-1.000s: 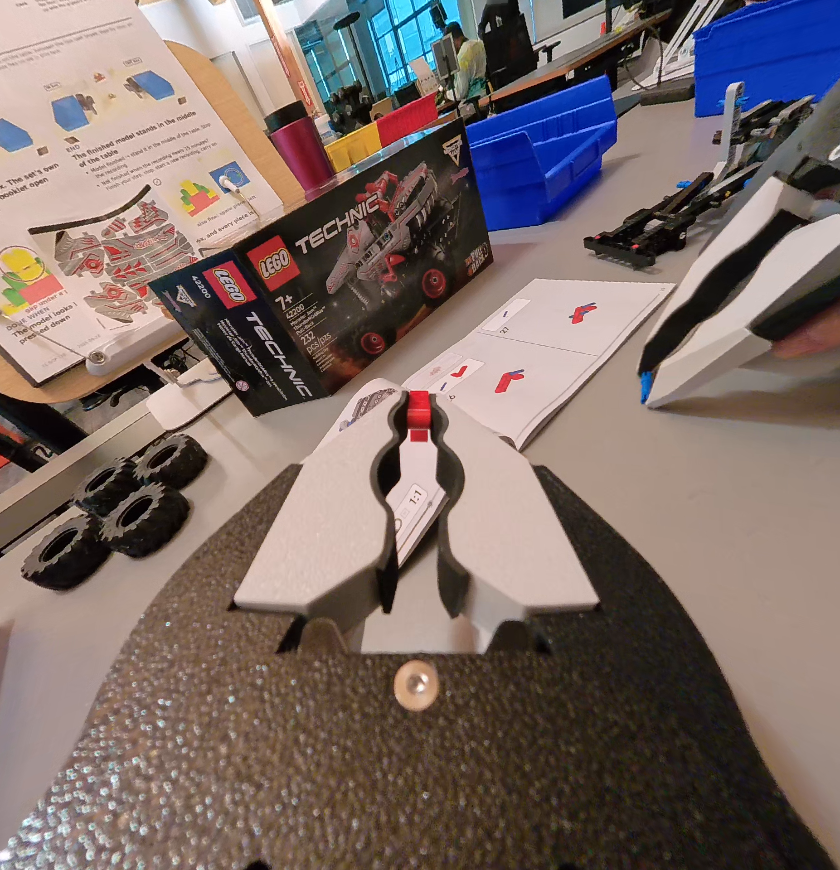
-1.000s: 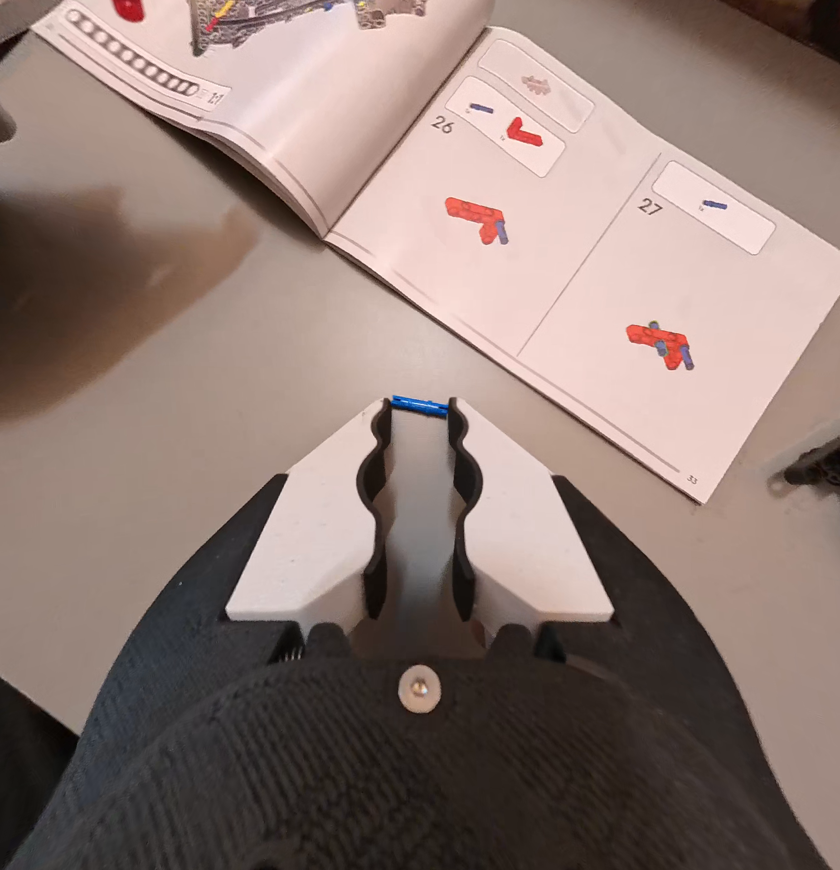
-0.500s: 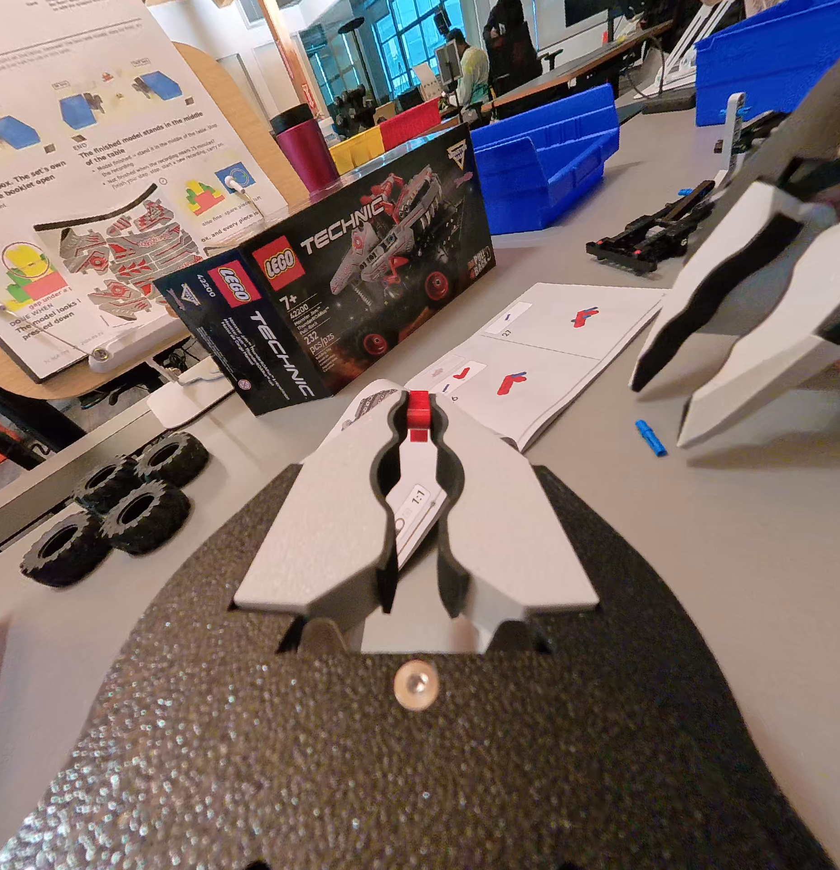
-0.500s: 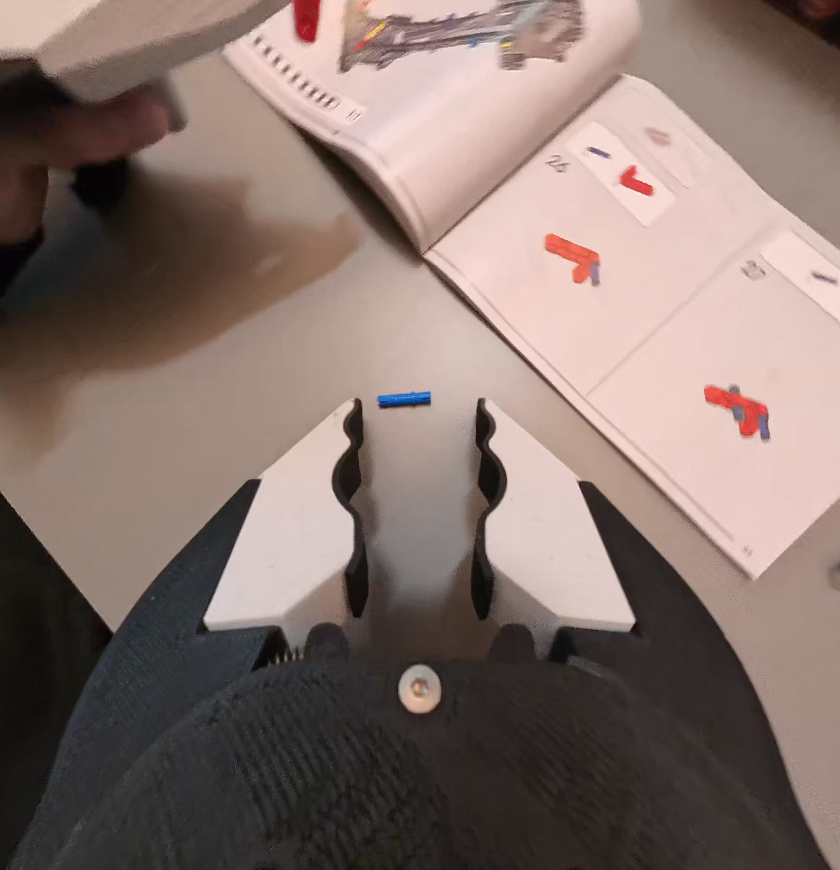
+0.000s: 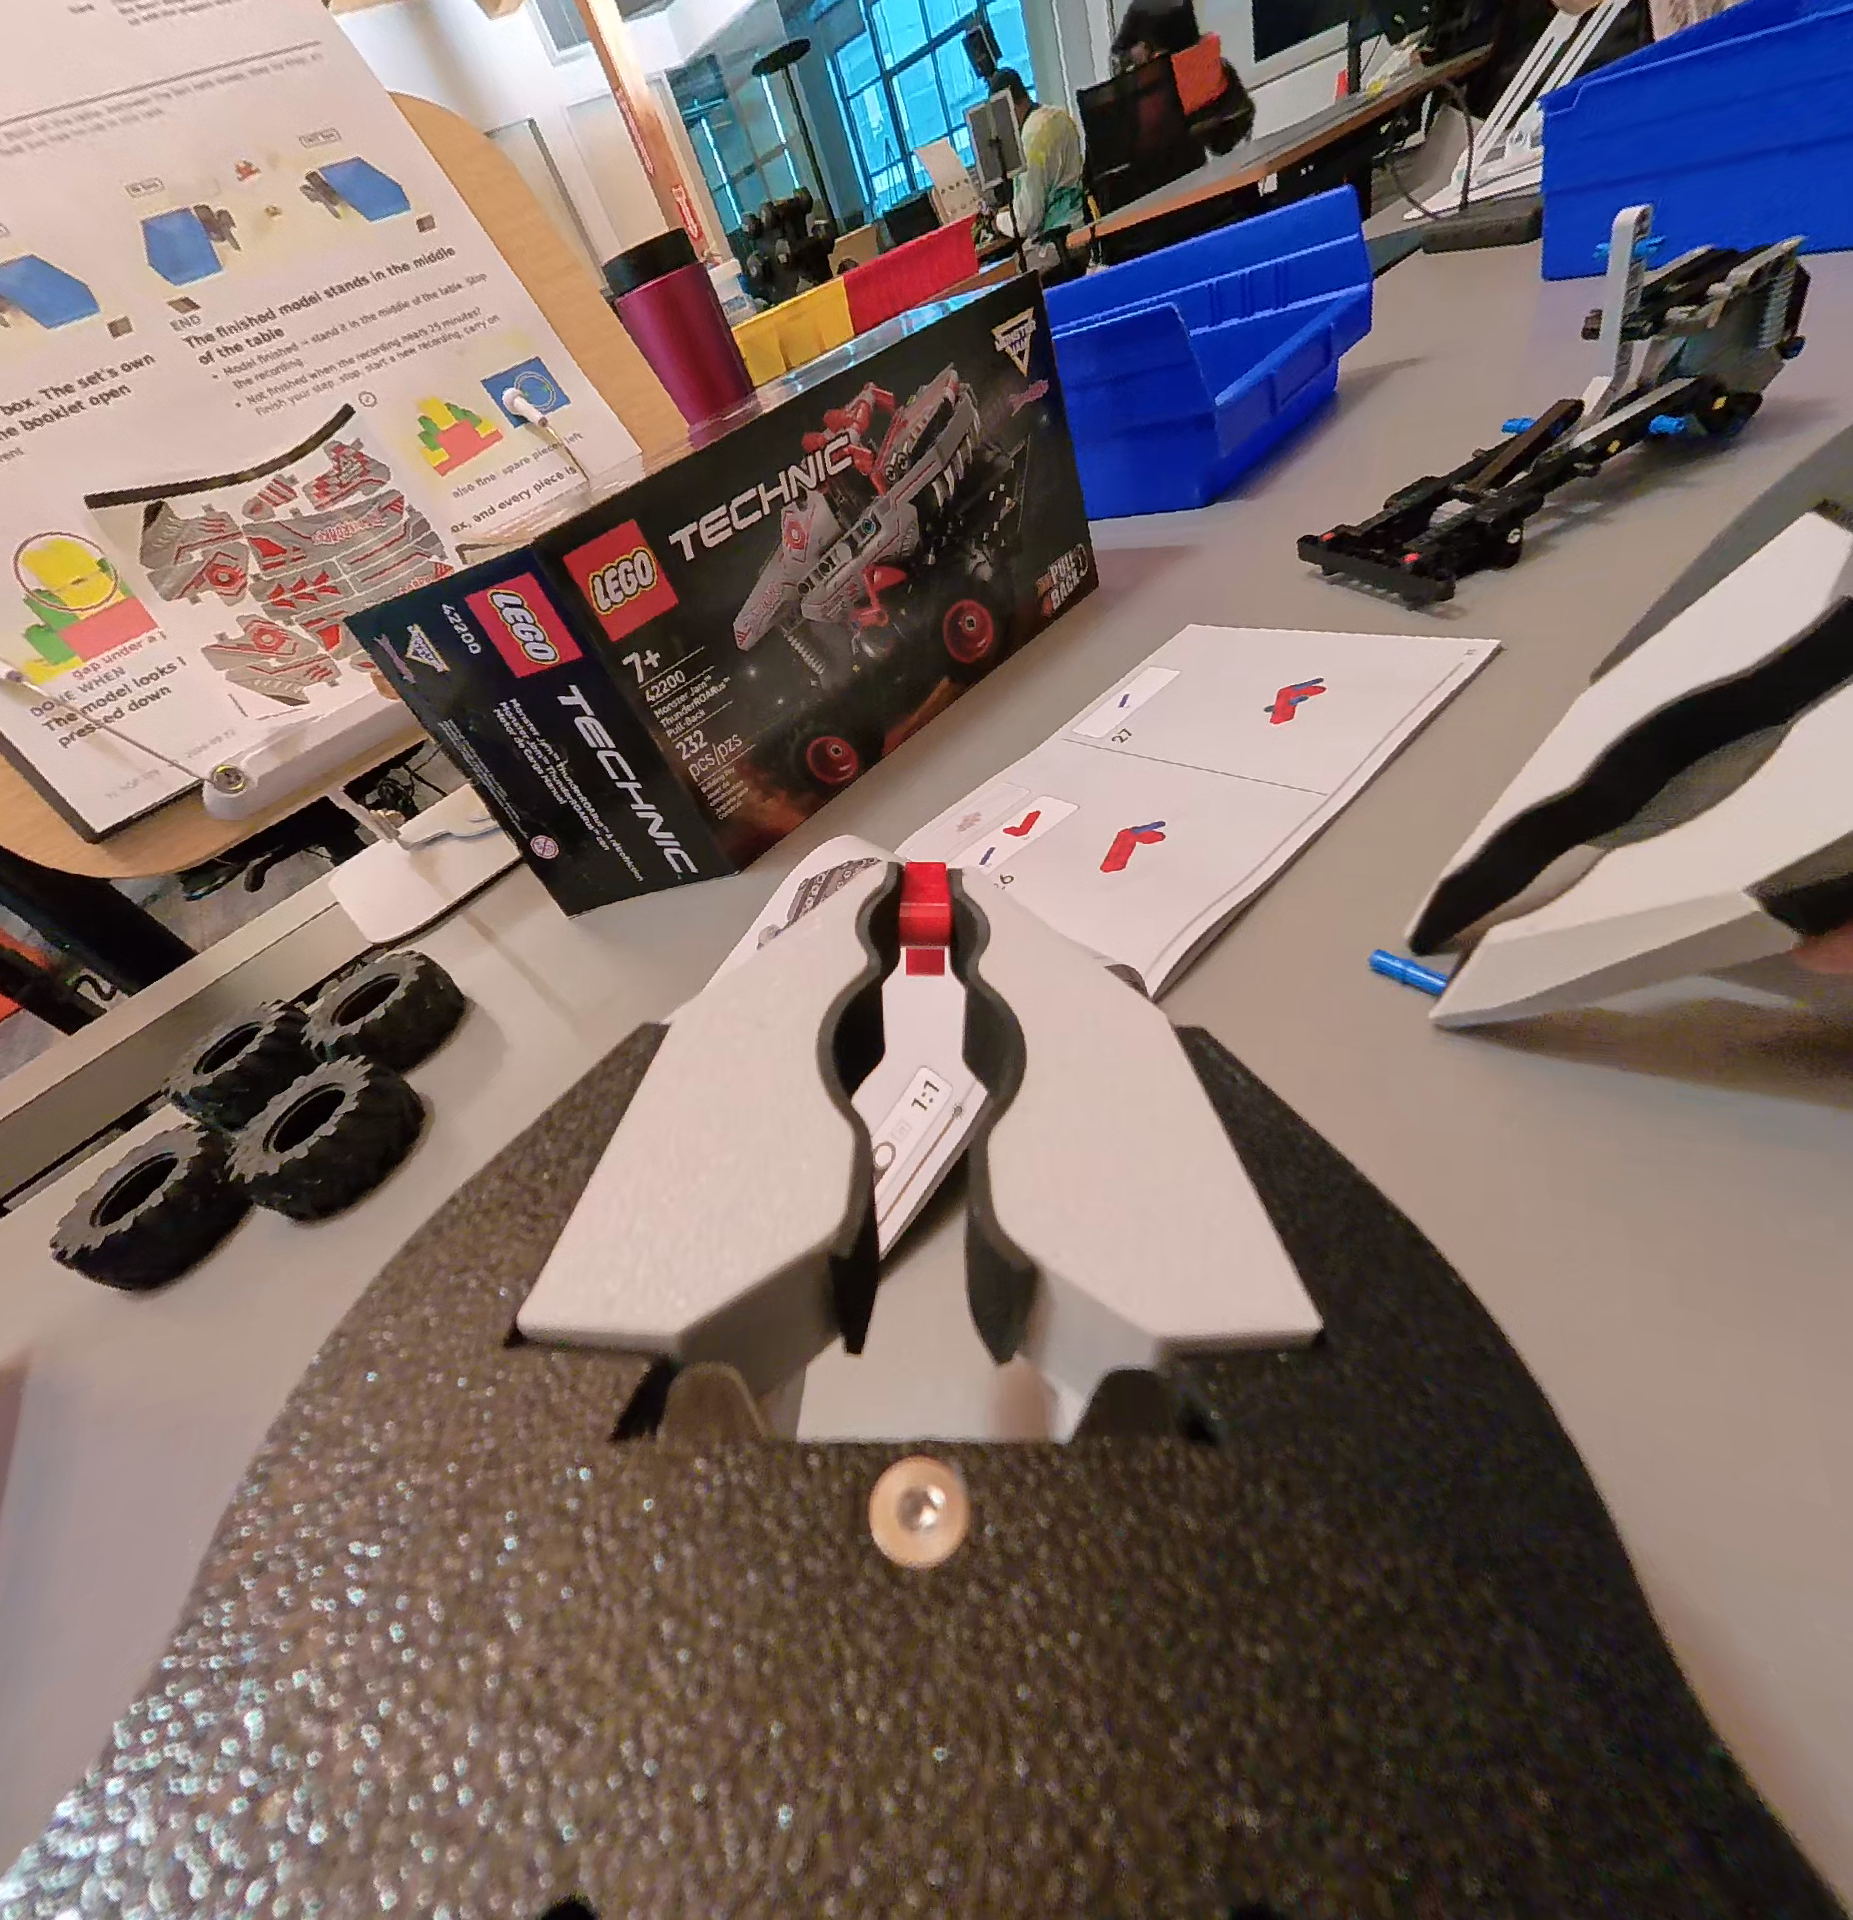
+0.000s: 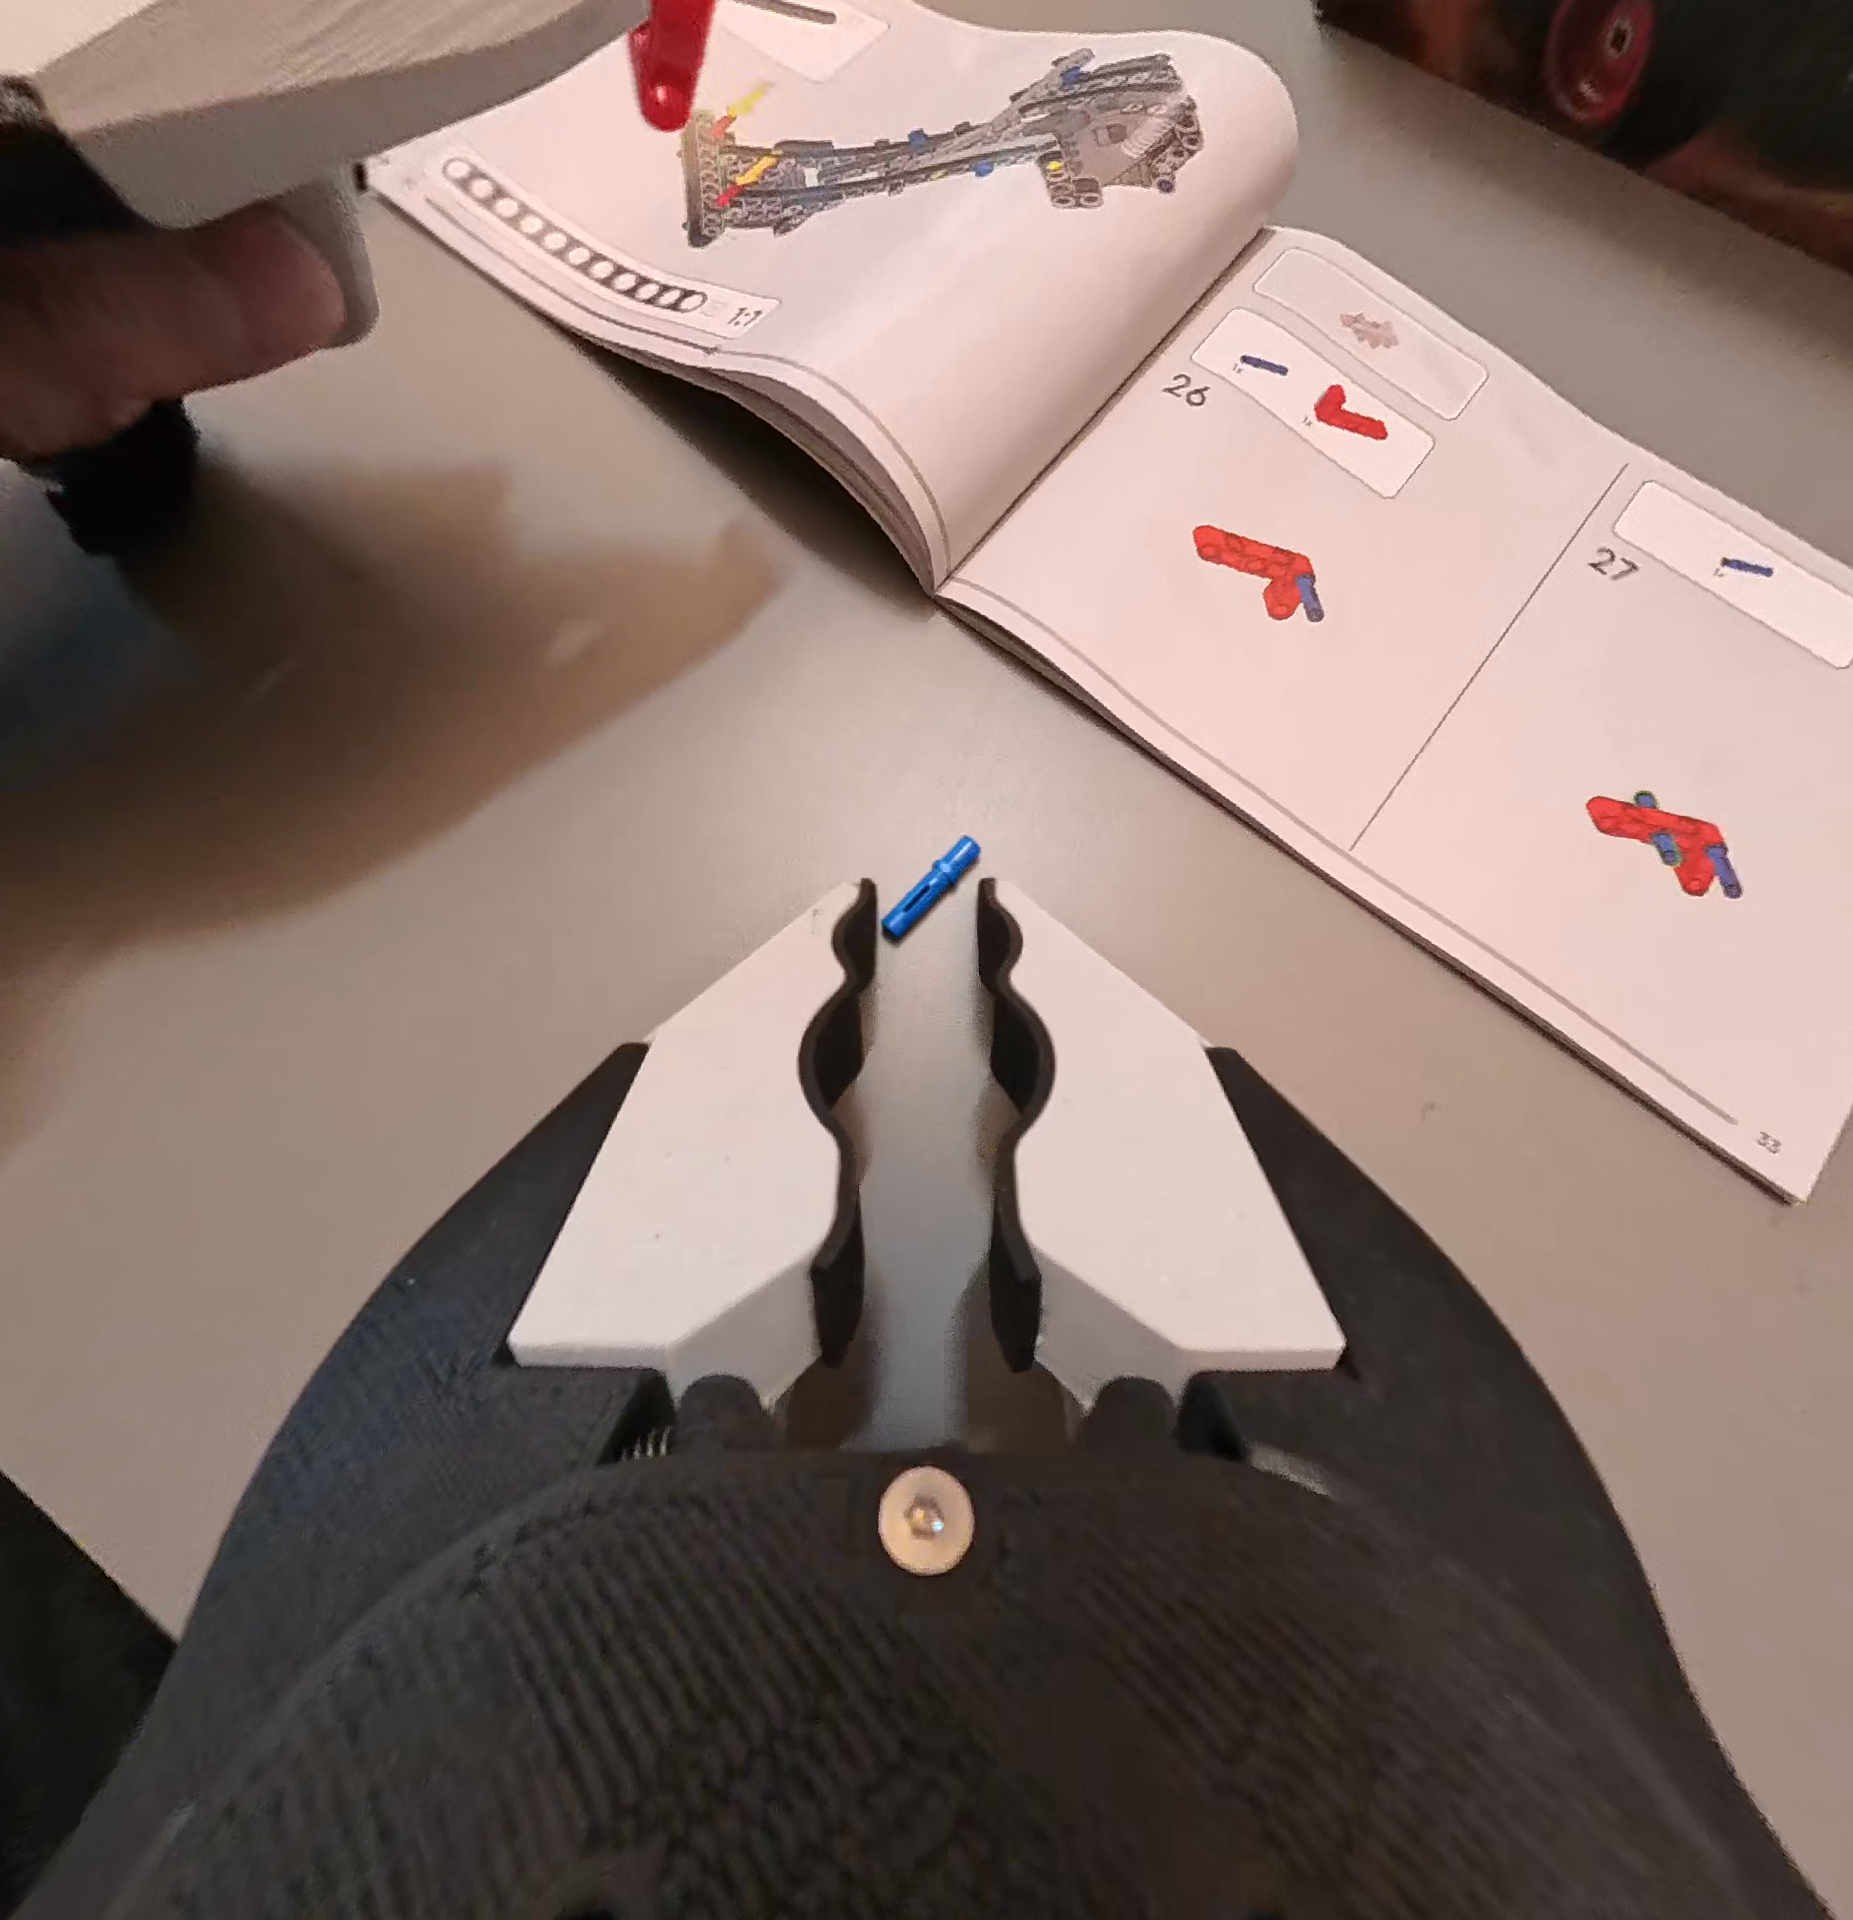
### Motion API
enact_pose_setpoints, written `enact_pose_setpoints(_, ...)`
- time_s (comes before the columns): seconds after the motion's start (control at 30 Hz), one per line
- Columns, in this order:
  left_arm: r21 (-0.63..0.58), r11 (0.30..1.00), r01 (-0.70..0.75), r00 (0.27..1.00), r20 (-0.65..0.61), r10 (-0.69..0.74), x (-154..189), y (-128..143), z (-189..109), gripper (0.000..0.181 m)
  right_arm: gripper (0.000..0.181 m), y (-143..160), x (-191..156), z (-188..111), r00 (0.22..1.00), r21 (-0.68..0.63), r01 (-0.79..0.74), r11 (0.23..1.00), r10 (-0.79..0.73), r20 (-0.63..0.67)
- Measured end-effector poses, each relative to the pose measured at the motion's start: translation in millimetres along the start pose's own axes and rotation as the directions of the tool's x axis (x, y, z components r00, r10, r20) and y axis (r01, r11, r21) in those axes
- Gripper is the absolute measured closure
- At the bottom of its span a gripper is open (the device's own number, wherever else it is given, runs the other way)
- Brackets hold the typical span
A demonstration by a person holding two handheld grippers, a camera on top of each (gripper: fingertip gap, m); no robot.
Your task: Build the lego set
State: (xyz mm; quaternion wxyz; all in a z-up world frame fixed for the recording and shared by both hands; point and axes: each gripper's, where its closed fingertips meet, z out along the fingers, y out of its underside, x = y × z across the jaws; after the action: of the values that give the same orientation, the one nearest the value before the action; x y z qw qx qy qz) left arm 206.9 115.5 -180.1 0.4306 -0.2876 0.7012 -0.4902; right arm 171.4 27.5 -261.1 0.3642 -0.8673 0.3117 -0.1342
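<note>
Left hand-held gripper (image 5: 922,904) clamps a red piece (image 5: 923,918) above the desk (image 5: 1524,1195); right hand-held gripper (image 6: 927,896) stands slightly parted around a loose blue pin (image 6: 930,888) lying beside the open booklet (image 6: 1421,665). Blue bins (image 5: 1202,343) behind show no visible contents.

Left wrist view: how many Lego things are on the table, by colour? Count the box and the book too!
Black tyres: 4
Blue pin: 1
Red piece in the left gripper: 1
Black part-built model: 1
Dark box: 1
White booklet: 1
Total: 9
</note>
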Motion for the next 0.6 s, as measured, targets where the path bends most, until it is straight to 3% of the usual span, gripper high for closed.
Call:
enact_pose_setpoints(0.1,0.002,1.0,0.001,1.0,-0.003,0.0,0.6,-0.5,0.2,0.177,0.178,-0.4,-7.6,0.8,0.998,0.004,0.053,0.999,-0.053,0.041)
enact_pose_setpoints(0.33,0.0,1.0,0.001,1.0,-0.005,-0.001,0.7,-0.1,0.2,0.177,0.175,-1.1,-6.4,0.9,0.985,0.03,0.146,0.989,-0.149,0.089)
enact_pose_setpoints(0.43,-0.002,1.0,-0.004,1.0,-0.006,0.004,1.3,0.1,0.5,0.177,0.166,-1.7,-2.3,0.9,0.985,0.03,0.149,0.988,-0.151,0.08)
enact_pose_setpoints(0.6,-0.004,1.0,-0.006,1.0,-0.009,0.006,1.9,0.6,0.8,0.176,0.17,-2.2,-3.9,2.2,0.986,0.028,0.128,0.991,-0.13,0.107)
